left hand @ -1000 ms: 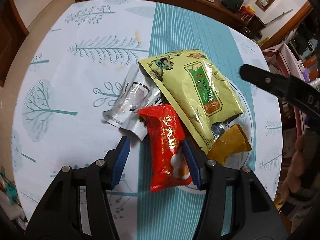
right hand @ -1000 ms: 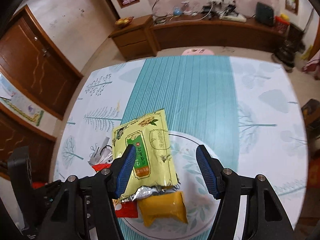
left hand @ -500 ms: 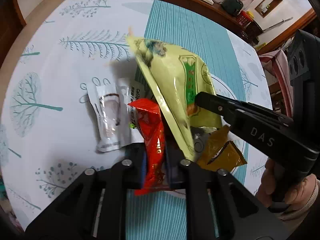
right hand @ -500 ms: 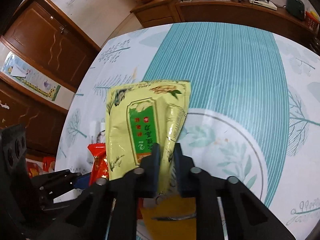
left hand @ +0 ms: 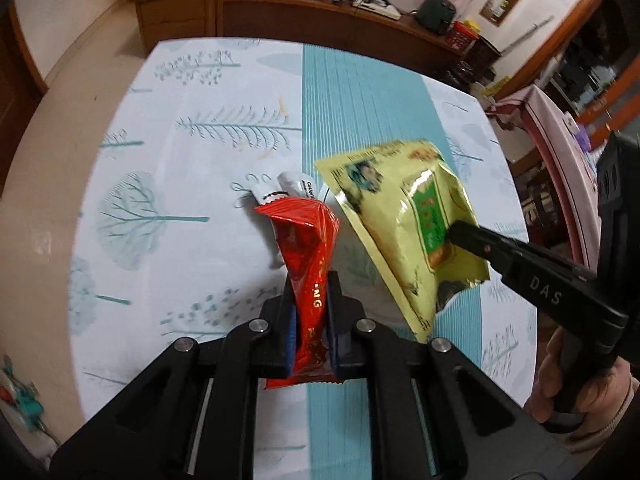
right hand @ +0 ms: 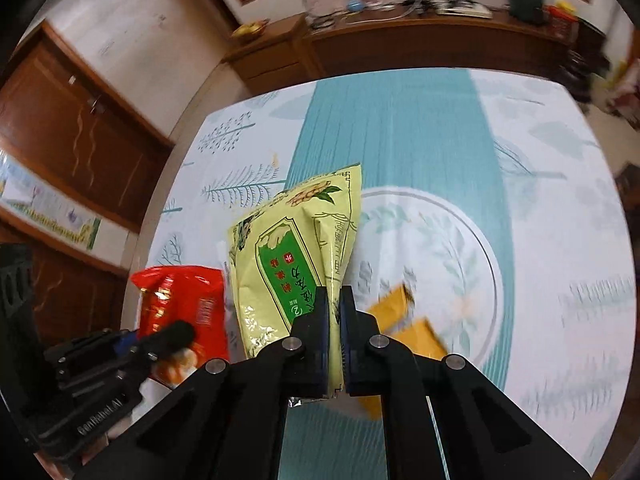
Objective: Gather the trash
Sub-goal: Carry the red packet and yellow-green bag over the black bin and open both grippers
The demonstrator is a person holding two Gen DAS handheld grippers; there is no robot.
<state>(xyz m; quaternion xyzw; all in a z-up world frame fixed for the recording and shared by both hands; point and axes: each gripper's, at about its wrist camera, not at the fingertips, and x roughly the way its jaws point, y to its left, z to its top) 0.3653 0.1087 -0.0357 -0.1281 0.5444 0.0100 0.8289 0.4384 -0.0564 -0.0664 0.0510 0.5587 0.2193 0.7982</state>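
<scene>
Above the patterned table (left hand: 168, 128), seen from the left wrist, a red wrapper (left hand: 310, 264) is clamped in the left gripper (left hand: 313, 280). From the right wrist, a yellow-green packet (right hand: 296, 260) is pinched by the right gripper (right hand: 335, 300); an orange packet (right hand: 404, 332) is left lying on the table.

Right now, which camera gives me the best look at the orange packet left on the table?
The right wrist view: the orange packet lies on the tablecloth just past the right hand-held gripper, blurred and partly covered. In the left wrist view the yellow-green bag hides it.
</scene>
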